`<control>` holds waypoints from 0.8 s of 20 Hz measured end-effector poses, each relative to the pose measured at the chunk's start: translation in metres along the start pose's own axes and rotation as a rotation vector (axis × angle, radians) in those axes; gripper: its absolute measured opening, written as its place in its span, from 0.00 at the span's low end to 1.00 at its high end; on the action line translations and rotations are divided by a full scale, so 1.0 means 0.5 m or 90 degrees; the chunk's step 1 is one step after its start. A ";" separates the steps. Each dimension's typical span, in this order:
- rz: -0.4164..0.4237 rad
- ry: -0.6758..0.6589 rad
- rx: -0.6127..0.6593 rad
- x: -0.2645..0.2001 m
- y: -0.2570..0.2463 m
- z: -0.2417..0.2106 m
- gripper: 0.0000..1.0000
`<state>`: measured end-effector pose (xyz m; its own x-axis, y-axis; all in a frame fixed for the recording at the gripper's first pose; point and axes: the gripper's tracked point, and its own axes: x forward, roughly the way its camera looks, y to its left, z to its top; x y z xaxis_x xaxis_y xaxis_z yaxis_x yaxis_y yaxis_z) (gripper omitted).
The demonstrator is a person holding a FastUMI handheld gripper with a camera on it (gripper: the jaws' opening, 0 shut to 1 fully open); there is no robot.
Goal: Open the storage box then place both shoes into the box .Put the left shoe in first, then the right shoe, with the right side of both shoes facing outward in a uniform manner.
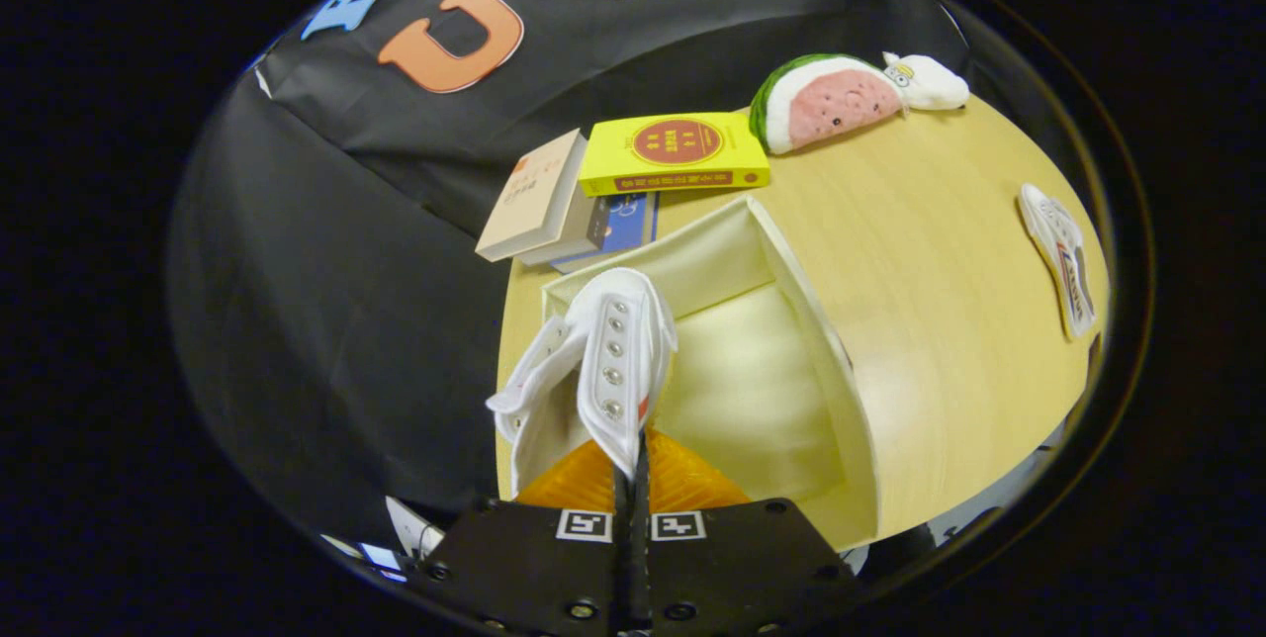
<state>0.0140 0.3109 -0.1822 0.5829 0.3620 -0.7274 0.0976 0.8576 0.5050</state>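
Observation:
My gripper (631, 464) is shut on the upper edge of a white high-top shoe (603, 360) with metal eyelets. The shoe hangs from the fingers over the left part of the open cream storage box (791, 320), whose inside shows pale and bare to the right of the shoe. A second white shoe (1060, 256) lies on its side far to the right on the wooden table (940, 251), well apart from the box.
Beyond the box lie a yellow book (675, 152) and a stack of books (554, 207) at the table's back edge. A watermelon plush (826, 101) and a small white plush (925, 83) sit further right at the back.

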 end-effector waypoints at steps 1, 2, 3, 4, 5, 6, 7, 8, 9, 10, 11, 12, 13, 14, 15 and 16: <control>-0.005 -0.002 -0.004 0.008 -0.002 -0.004 0.00; -0.010 -0.003 -0.006 0.017 -0.004 -0.007 0.00; -0.013 -0.003 -0.007 0.024 -0.006 -0.012 0.00; -0.014 -0.003 -0.005 0.032 -0.006 -0.013 0.00; -0.017 -0.002 -0.005 0.040 -0.009 -0.014 0.00; -0.022 0.000 -0.005 0.049 -0.016 -0.016 0.00; -0.031 0.003 -0.006 0.055 -0.026 -0.020 0.00; -0.038 0.005 -0.006 0.062 -0.034 -0.024 0.00; -0.043 0.011 -0.006 0.069 -0.039 -0.029 0.00; -0.044 0.016 -0.004 0.075 -0.042 -0.036 0.00; -0.044 0.022 -0.004 0.079 -0.041 -0.042 0.00; -0.045 0.027 -0.006 0.083 -0.039 -0.046 0.00; -0.045 0.031 -0.010 0.086 -0.038 -0.049 0.00; -0.026 0.030 -0.010 0.081 -0.024 -0.047 0.01; -0.014 0.030 -0.012 0.078 -0.013 -0.041 0.06; -0.008 0.024 -0.018 0.078 -0.004 -0.033 0.18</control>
<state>0.0233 0.3294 -0.2192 0.5516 0.3637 -0.7507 0.0811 0.8723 0.4822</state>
